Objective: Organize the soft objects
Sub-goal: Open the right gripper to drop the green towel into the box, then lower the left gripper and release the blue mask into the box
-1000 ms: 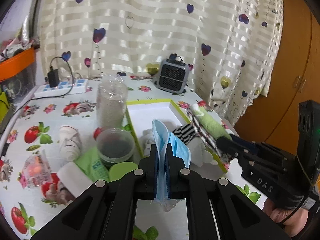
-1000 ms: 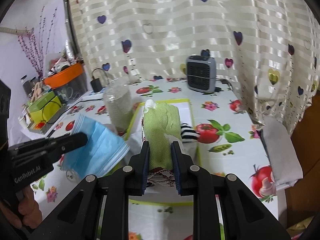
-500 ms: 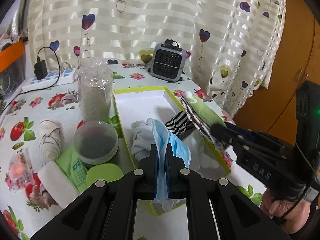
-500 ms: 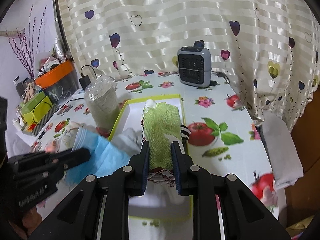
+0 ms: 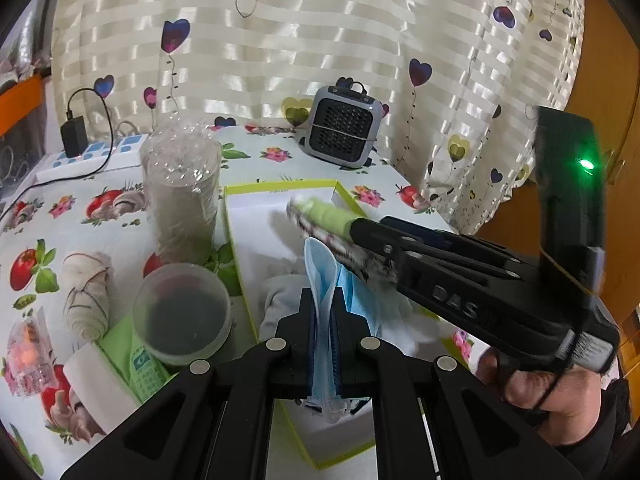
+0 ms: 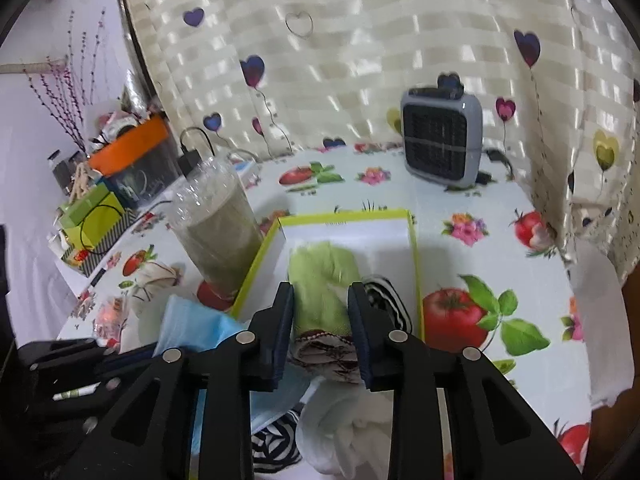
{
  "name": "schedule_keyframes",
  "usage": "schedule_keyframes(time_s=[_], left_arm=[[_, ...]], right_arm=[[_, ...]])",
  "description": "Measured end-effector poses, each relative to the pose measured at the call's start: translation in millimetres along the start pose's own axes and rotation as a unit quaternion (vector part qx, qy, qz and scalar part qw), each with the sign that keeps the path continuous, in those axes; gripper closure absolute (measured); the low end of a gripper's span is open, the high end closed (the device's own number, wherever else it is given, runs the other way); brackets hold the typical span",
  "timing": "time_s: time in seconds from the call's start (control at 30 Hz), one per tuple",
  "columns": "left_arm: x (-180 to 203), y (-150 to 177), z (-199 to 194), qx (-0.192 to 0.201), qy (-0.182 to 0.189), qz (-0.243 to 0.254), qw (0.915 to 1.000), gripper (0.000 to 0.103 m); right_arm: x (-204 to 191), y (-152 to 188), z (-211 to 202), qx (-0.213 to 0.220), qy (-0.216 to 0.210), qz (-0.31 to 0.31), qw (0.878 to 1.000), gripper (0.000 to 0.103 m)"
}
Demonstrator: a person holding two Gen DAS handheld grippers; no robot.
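Observation:
My left gripper (image 5: 322, 300) is shut on a folded blue face mask (image 5: 320, 268), which stands upright over the near part of the white box with a yellow-green rim (image 5: 280, 186). My right gripper (image 6: 320, 292) reaches over the same box (image 6: 348, 214). A rolled green cloth with a patterned band (image 6: 320, 272) is between its pads, and its free end droops toward the box floor. The right jaws are opening while the pads still touch the cloth. White socks (image 6: 340, 420) and a black-and-white striped sock (image 6: 384, 296) lie in the box.
Left of the box stand a wrapped stack of clear cups (image 5: 182, 200) and a round lidded tub (image 5: 182, 312). A rolled striped sock (image 5: 86, 292) and a green packet (image 5: 140, 360) lie further left. A grey fan heater (image 5: 342, 132) sits at the back, by the curtain.
Both grippers have moved forward and lower over the box. The right jaws stand wider than before and the green cloth's tip has sagged. The mask stays gripped.

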State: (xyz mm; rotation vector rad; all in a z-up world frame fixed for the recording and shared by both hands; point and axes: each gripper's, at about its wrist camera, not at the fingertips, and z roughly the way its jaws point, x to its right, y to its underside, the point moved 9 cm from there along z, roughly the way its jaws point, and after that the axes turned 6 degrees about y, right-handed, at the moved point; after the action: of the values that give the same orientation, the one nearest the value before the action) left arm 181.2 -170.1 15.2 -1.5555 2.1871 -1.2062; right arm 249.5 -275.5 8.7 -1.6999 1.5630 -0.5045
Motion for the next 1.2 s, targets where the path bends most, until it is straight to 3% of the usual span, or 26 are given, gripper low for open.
schedule_keyframes(time_s=[0.27,0.5,0.6,0.67,1.07,1.2], left_arm=[[6.1,-7.3,13.5,0.0,0.002,-0.002,1.0,0.097],[8.4,-5.8,13.6,-0.006,-0.005,0.005,1.0,0.089],[8.6,-7.1,6.8,-0.001,-0.01,0.007,0.9999,0.087],[10.9,-9.2,0.7,0.006,-0.008,0.011,0.9999,0.084],[12.7,2.8,-23.4,0.011,-0.002,0.017,0.9998,0.083],[10.5,10.8,-27.4,0.005,0.0,0.014,0.9999,0.083]], right_arm=[[26.0,14.3,-24.6,0.004,0.04,0.034,0.999,0.067],[37.4,30.7,-32.7,-0.011,0.062,0.051,0.997,0.067],[37.9,30.9,-41.3,-0.002,0.073,0.052,0.996,0.055],[37.0,30.1,-47.4,0.003,0.074,0.053,0.996,0.055],[36.0,47.8,-51.9,-0.008,0.058,0.059,0.997,0.055],[32.2,53.5,-45.6,-0.019,0.049,0.058,0.997,0.072]])
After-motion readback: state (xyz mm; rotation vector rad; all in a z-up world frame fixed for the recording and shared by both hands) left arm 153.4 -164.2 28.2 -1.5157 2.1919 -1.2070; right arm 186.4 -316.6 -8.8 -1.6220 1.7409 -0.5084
